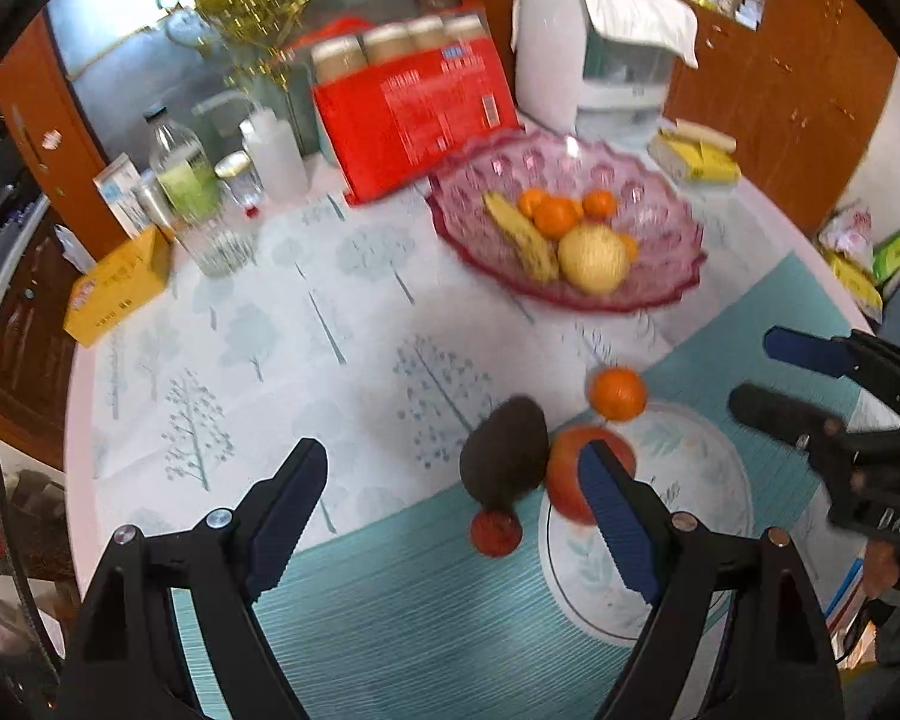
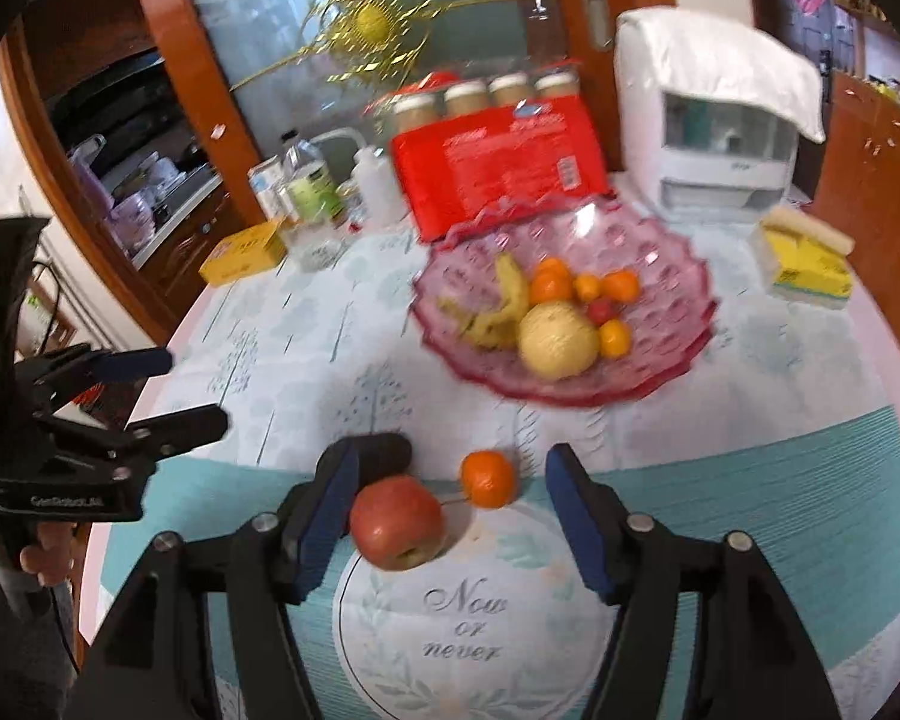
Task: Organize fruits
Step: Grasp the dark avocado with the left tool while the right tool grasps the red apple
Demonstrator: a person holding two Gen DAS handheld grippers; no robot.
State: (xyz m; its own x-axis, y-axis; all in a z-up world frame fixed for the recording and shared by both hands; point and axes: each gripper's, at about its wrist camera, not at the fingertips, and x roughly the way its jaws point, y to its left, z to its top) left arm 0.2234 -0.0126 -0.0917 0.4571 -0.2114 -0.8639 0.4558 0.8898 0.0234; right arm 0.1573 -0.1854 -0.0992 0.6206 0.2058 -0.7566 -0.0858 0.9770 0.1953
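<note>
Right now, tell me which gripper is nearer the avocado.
Left. The left gripper has the avocado just ahead, between its open fingers. The right gripper is open around the apple, and the avocado lies beyond its left finger.

bowl [image 2: 660, 372] behind mat [image 2: 780, 480]; apple [image 2: 396, 531] left of tangerine [image 2: 488, 478]; avocado [image 1: 504, 456] beside apple

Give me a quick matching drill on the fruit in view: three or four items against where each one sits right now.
Items:
1. apple
2. pomelo-like yellow fruit
3. avocado
4. loose tangerine

Places:
A. in the pink glass bowl
B. on the tablecloth, just left of the apple
C. at the round mat's far edge, right of the apple
D. beside the right gripper's left finger

Pairs: 1-D, 2-A, 3-B, 4-C
</note>
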